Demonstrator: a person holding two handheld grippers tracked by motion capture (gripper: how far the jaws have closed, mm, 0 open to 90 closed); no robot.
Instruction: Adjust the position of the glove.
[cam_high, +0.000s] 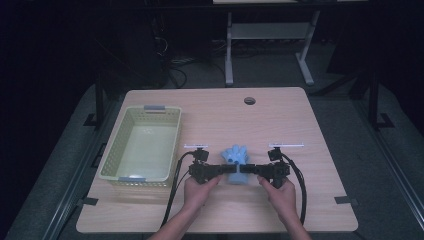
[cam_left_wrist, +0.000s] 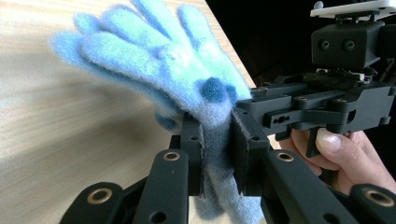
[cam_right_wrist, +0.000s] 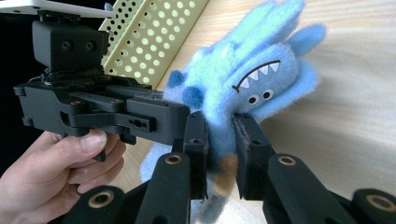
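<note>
Blue glove pinched in both closed claws, beside empty yellow basket.

The high view is dim and bluish, with the room beyond the desk nearly black and the picture soft and grainy. Light falls from above, and a pale glare sits on the floor of the yellow basket. Both gripper views are far brighter and warmer. In the left gripper view the fuzzy blue glove blurs at its fingertips, and a soft shadow lies under it on the wood.
</note>
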